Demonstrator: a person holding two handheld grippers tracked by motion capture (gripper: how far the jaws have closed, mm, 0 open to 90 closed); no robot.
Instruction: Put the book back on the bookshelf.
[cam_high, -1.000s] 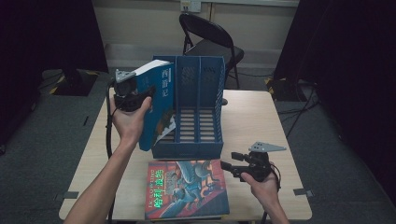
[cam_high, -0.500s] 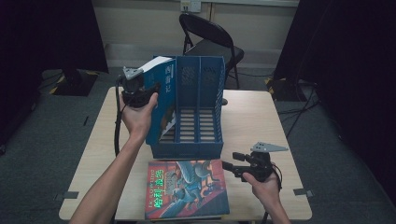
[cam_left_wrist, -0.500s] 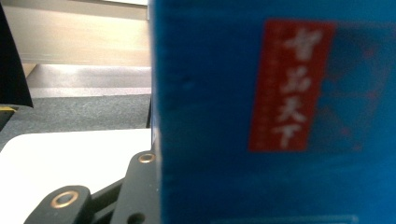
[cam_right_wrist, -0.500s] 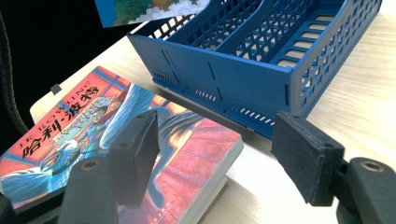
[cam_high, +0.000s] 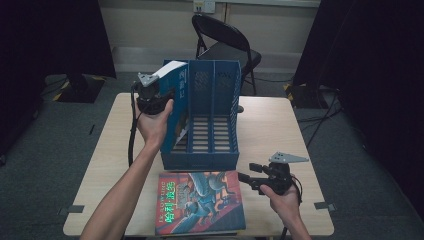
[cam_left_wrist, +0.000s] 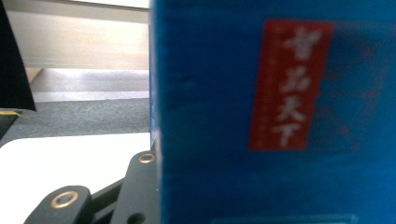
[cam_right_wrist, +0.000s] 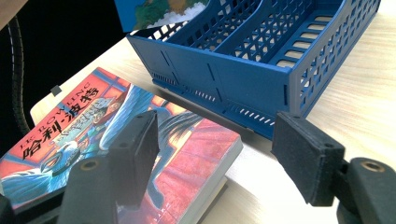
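A blue book (cam_high: 176, 95) with a red label (cam_left_wrist: 285, 88) stands upright at the left compartment of the blue file rack (cam_high: 212, 127). My left gripper (cam_high: 161, 98) is shut on its top left edge. One black jaw shows beside the cover in the left gripper view; the other is hidden behind the book. Whether the book's bottom rests in the rack I cannot tell. A second, colourful book (cam_high: 200, 202) (cam_right_wrist: 84, 135) lies flat in front of the rack (cam_right_wrist: 233, 74). My right gripper (cam_high: 248, 178) (cam_right_wrist: 219, 158) hovers open at that book's right edge, with nothing between its jaws.
The wooden table (cam_high: 280, 130) has bare room to the right of the rack and along its left side. A black folding chair (cam_high: 225, 45) stands behind the table. The left gripper's cable (cam_high: 131, 135) hangs beside the forearm.
My left hand has carried the blue book to the right and a little down, up against the rack's left compartment. The right gripper has stayed in place.
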